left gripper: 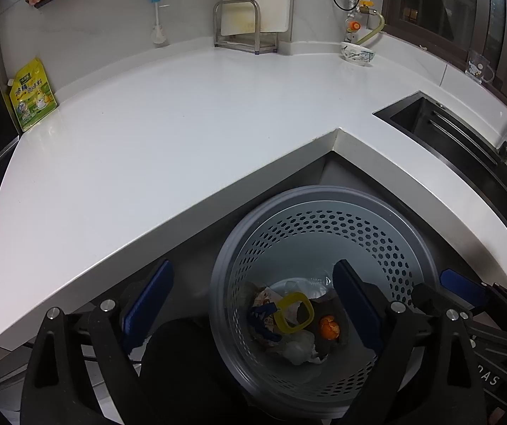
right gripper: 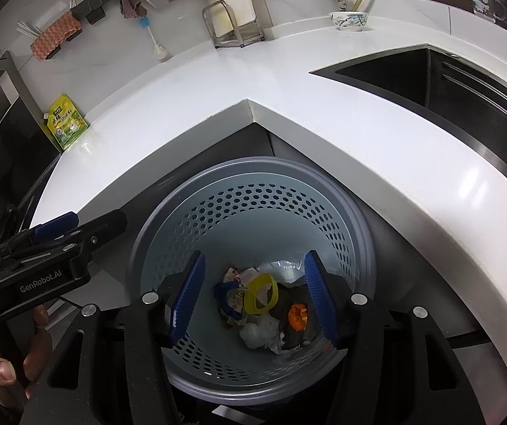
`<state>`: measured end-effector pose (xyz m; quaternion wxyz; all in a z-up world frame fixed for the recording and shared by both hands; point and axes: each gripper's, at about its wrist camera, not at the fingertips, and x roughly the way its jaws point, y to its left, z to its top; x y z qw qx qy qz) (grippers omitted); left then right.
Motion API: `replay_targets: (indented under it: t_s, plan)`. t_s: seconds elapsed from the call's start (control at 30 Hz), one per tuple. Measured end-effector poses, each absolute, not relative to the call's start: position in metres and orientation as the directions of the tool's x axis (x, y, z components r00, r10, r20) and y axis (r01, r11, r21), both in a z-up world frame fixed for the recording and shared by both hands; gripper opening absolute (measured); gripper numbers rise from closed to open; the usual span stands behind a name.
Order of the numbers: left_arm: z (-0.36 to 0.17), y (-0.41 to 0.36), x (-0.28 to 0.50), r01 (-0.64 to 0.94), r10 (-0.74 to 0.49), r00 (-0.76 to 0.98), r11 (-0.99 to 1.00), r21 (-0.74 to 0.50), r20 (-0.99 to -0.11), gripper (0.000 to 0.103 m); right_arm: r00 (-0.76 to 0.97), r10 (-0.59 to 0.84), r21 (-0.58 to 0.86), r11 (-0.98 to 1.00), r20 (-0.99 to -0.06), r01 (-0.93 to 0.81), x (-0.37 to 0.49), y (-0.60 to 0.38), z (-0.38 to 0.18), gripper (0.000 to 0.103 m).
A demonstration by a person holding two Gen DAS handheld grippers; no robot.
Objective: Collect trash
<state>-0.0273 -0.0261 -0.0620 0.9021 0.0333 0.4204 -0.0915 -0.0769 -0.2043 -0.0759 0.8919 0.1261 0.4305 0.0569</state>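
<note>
The bin (right gripper: pixel 253 212) was pale blue with honeycomb holes and a grey rim. The bench (left gripper: pixel 182 124) was white; a ring (right gripper: pixel 262 294) inside the bin was yellow.

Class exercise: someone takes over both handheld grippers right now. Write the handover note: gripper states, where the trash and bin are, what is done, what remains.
Left gripper: open, empty, above the bin.
Right gripper: open, empty, over the bin mouth.
Perforated bin: on the floor in the counter's inner corner. Inside: yellow ring, orange peel, wrappers, crumpled tissue.
Done: that trash is binned.
Left: white countertop shows no loose scraps; the yellow pouch by the wall may be a product, so check first.
</note>
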Motion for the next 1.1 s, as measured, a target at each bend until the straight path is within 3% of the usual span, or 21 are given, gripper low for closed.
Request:
replay_targets:
  t_s: [0.33, 1.1]
  plan:
    - [-0.0603, -0.0243, -0.0261, 0.184, -0.124, 0.637, 0.983, -0.007, -0.761, 0.096, 0.626, 0.209, 0.273, 0.962, -0.751, 0.007, -0.0765, -0.205, -0.0734, 0.057]
    - [-0.0608, -0.0217, -0.0248, 0.138, -0.084, 0.635, 0.99, 0.007, -0.768, 0.097, 0.631, 0.197, 0.266, 0.964, -0.75, 0.015, -0.0776, -0.2072, -0.0712, 0.06]
